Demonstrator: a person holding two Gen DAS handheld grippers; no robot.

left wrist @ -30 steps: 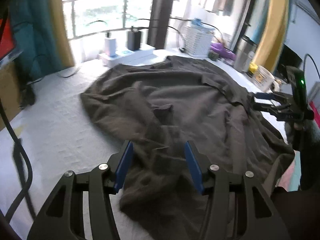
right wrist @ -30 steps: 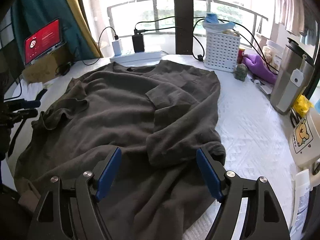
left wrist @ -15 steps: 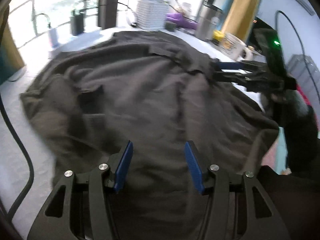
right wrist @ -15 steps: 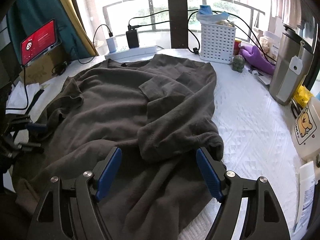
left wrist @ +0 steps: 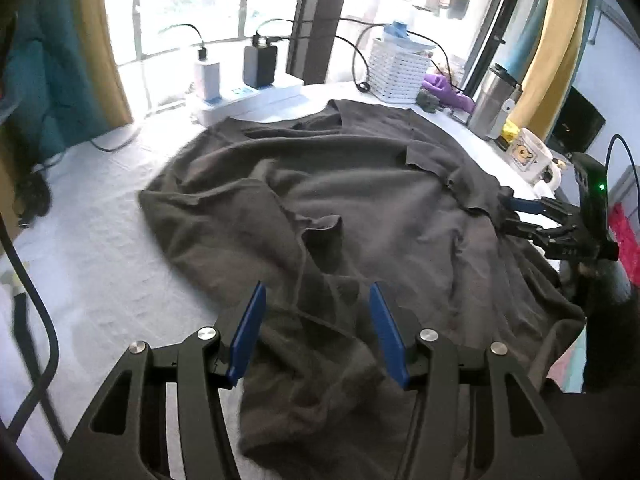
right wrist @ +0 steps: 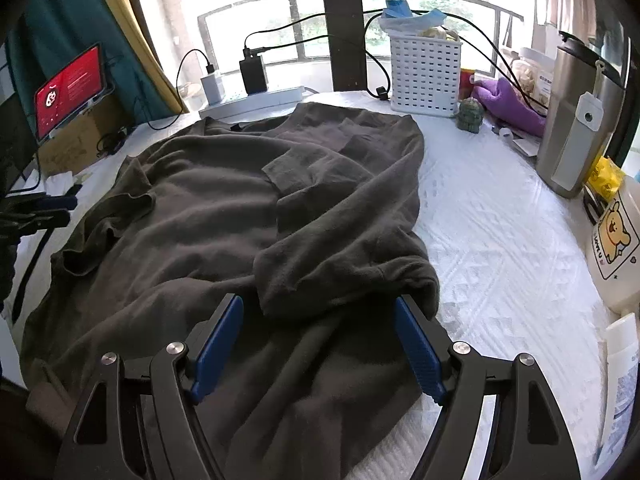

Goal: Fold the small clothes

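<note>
Both my grippers back over the near hem, nothing pinched yet.

Left of the white basket (right wrist: 425, 73), my left gripper (left wrist: 316, 334) has swung back from its lean toward the right side and hangs spread over the rumpled near-left edge of the dark shirt (left wrist: 360, 208), which lies crumpled on the white-covered table (left wrist: 100, 264). Below the basket, my right gripper (right wrist: 318, 344) is spread wide, straddling the folded-over sleeve lump. I judge no fold has been started.
</note>
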